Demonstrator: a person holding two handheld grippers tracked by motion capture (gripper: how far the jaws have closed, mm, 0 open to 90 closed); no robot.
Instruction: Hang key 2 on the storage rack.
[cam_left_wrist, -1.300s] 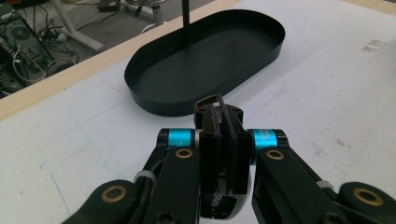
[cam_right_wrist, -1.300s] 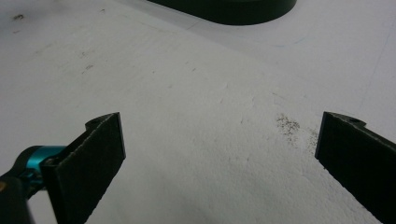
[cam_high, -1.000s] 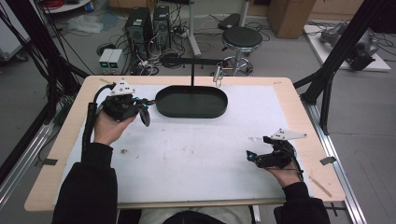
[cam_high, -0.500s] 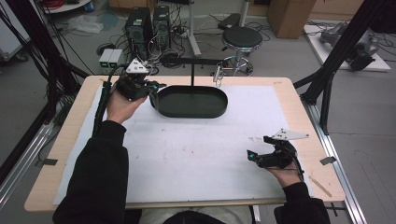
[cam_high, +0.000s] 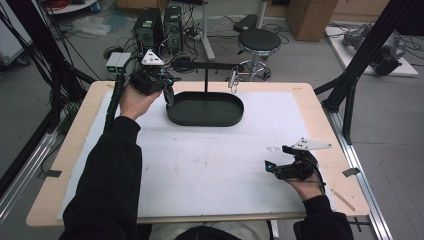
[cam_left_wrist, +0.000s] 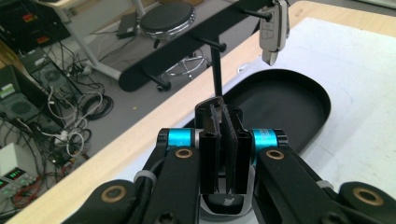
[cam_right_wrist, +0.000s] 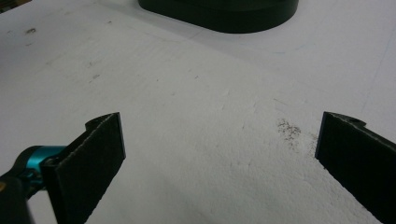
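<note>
My left gripper (cam_high: 167, 92) hung over the left end of the black oval tray (cam_high: 227, 119), jaws drawn together. Between the pads sat a thin dark piece (cam_left_wrist: 219, 122) — too small and too dark for me to say what it was. The tray's floor looked bare where I could see it, though my own jaws hid its near end. Behind the tray rose a black stand (cam_left_wrist: 217, 70) with a crossbar, and a grey key fob (cam_left_wrist: 273, 30) hung from a peg at its right end, its top cut off by the frame. My right gripper (cam_high: 272, 167) rested on the white mat (cam_high: 210, 165) near the right edge — jaws wide apart, only bare mat between them.
</note>
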